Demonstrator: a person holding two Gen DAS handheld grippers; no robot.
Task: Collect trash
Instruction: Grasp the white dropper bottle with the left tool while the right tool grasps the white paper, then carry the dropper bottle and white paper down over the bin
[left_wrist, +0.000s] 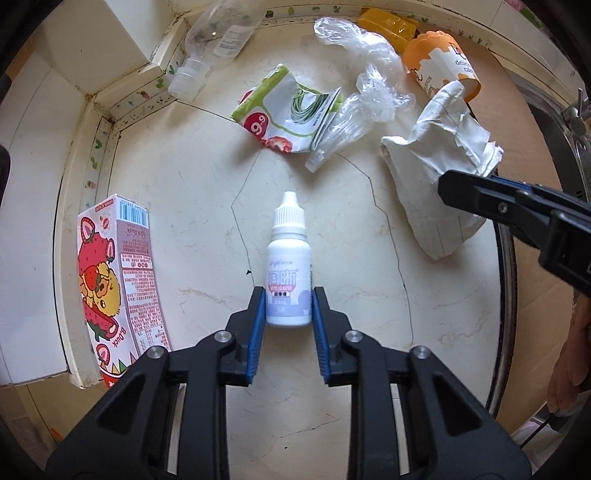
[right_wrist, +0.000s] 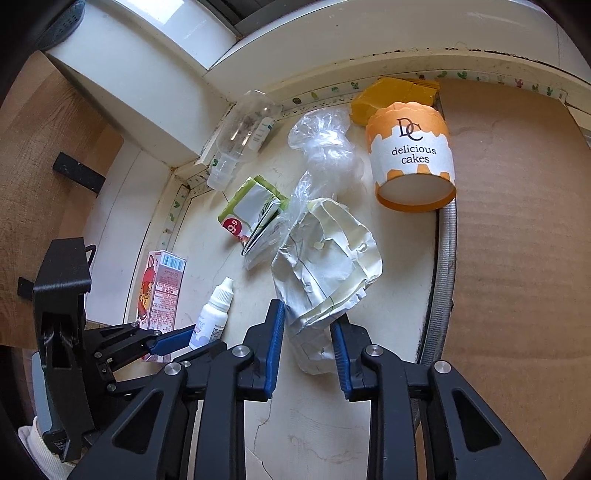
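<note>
The left tool (left_wrist: 289, 306) pinched the lower body of the white dropper bottle (left_wrist: 289, 266), cap pointing away. The right tool (right_wrist: 308, 332) stood spread, its fingers flanking the near end of the crumpled white paper (right_wrist: 325, 269) on the table (right_wrist: 314, 424).

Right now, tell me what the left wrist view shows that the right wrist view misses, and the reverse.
Only the left wrist view shows the left gripper head-on, its pads flanking the dropper bottle. Only the right wrist view shows the wooden board at left and the cake cup's "delicious cakes" lettering in full. Both share the dropper bottle, crumpled white paper between the right gripper's fingers, strawberry carton, clear plastic bottle, plastic bag and green wrapper.
</note>
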